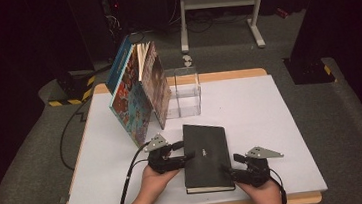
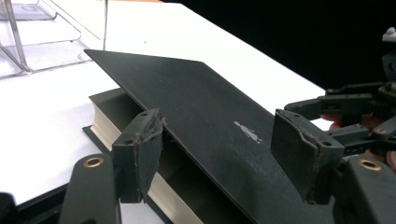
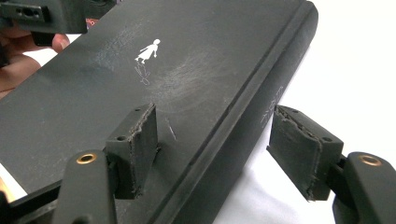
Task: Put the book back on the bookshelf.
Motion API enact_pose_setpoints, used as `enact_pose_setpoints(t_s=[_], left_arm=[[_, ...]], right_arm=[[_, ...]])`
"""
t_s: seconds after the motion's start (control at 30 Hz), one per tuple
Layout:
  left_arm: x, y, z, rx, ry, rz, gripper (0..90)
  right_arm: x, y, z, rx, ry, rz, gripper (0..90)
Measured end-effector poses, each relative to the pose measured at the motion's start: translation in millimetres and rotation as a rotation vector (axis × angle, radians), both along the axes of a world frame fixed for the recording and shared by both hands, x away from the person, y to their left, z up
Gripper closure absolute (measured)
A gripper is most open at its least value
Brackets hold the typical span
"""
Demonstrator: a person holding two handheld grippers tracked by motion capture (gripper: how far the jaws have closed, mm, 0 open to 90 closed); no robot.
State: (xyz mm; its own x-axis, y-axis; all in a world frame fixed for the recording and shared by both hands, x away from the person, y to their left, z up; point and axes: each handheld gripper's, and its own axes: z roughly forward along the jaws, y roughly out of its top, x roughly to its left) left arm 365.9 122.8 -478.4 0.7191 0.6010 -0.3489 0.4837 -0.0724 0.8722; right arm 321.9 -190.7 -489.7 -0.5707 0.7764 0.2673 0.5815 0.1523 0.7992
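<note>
Left gripper [image 1: 186, 150] is parked at the left edge of the black book [image 1: 206, 156], jaws apart, and in the left gripper view one pad sits under the lifted front cover while the other hovers over it, neither pressing as far as I can see. That cover is tilted up a bit, so you get a peek at the cream page edges [image 2: 108, 131], though the inside is too dark to make out. Right gripper [image 1: 229, 170] is at the book's near right corner, jaws also spread: one pad rests on the cover, the other stands off beside the spine [image 3: 243, 135] with a clear gap, so no clamp there either. The book lies flat on the white table [image 1: 271, 118], near the front edge, between both hands. There's a small white figure [image 3: 148, 50] printed on the cover, looks like a walking person, and some embossed lettering on the spine that's too faint to read. Behind it a clear stand [image 1: 184, 90] holds a few colourful books [image 1: 135, 89] leaning left; their covers are too blurry for titles. Everything past the table is dark, and both forearms are cut off at the bottom of the high view.
</note>
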Motion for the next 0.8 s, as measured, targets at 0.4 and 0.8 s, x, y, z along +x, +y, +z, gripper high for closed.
enact_pose_setpoints(t_s=[0.4, 0.8], left_arm=[[-3.1, 0.3, -7.4, -0.004, 0.011, 0.028, 36.0], [1.8, -6.2, -26.4, 0.129, 0.114, 0.049, 23.5]], right_arm=[[-1.0, 5.7, -1.7, 0.014, 0.005, 0.024, 29.7], [1.1, 11.3, -5.8, -0.010, 0.027, 0.042, 24.4]])
